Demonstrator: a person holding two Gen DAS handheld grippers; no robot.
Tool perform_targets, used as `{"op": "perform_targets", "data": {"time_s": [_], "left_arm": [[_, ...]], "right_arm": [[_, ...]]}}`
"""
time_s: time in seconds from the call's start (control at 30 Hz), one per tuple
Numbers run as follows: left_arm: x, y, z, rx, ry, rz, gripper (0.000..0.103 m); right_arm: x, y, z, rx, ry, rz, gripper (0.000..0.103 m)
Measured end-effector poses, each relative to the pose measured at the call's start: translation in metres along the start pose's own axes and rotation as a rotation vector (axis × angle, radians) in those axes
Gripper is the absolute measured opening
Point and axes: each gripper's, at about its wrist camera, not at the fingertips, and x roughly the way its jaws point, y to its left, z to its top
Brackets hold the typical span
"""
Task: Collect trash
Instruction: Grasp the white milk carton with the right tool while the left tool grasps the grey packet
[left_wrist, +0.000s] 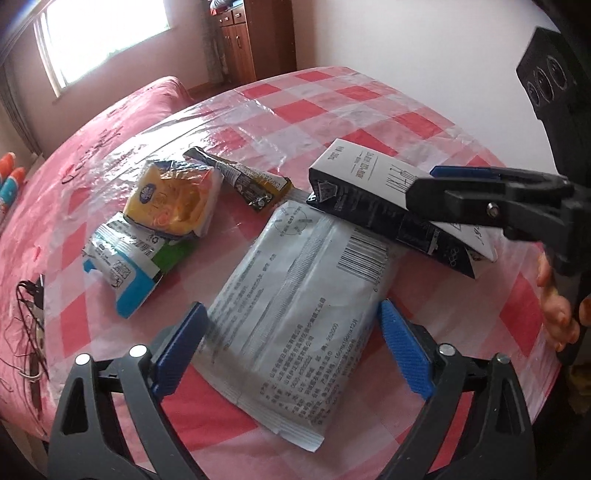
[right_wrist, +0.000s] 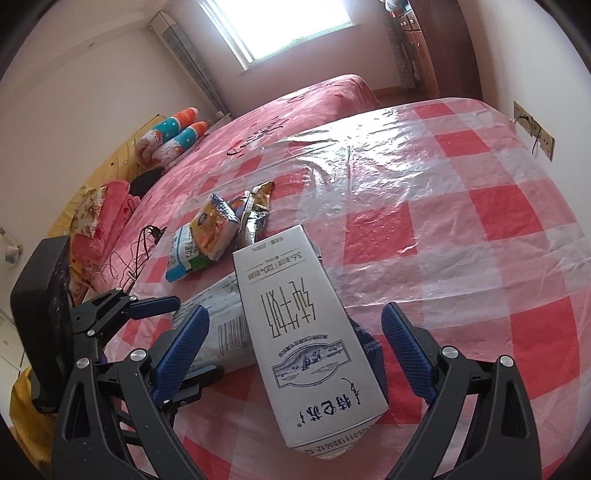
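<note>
Nearest your left gripper (left_wrist: 291, 347) lies the flat grey wet-wipe pack (left_wrist: 295, 295), label side up, on the near part of the worktop (left_wrist: 369, 99); your jaws are spread wide with one pad on each long side of the pack, though I cannot tell whether they touch it yet. Your right gripper (right_wrist: 295, 354) is just as wide open, straddling the white milk carton (right_wrist: 306, 339), which lies on its side with one end propped on the far corner of the grey pack. Neither piece of trash is gripped, so you look to be at the approach step of the first pickups, with nothing collected so far.

Three more wrappers wait towards the left edge of the worktop: a yellow snack bag (left_wrist: 173, 199) resting on a blue-and-green packet (left_wrist: 129, 262), and a crumpled black-and-gold wrapper (left_wrist: 240, 177) just behind them. No bin or bag shows in either view, so you will have to find where the trash goes.

Next, I judge you should close on the carton first, since it overlaps the pack; lift it clear, then squeeze the pack. That pack is soft and flat, so drop your left pads low against the plastic table cover, or they may slide over it.
</note>
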Motion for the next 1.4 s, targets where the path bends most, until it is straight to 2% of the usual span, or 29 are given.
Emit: {"op": "perform_targets", "data": {"time_s": [0.23,0.57,1.03,1.23,1.4], "left_arm": [[0.006,0.005,0.005,0.011,0.014,-0.044,0.099],[0.017,0.014,0.007,-0.040,0.021,-0.130,0.099],[0.015,0.003,0.000,-0.088,-0.045,-0.048,0.098],[0.011,0.002,-0.005,-0.128,-0.068,-0.033,0.092],[0.006,-0.001,-0.010,-0.154,-0.086,-0.010,0.086]], "right_arm": [[0.006,0.004,0.000,-0.014,0.009,0.006,0.093],[0.018,0.005,-0.002,-0.024,0.033,-0.011,0.093],[0.023,0.014,-0.004,-0.060,0.028,-0.090,0.093],[0.022,0.013,-0.005,-0.075,0.018,-0.140,0.075],[0.021,0.010,-0.005,-0.067,0.014,-0.126,0.062]]}}
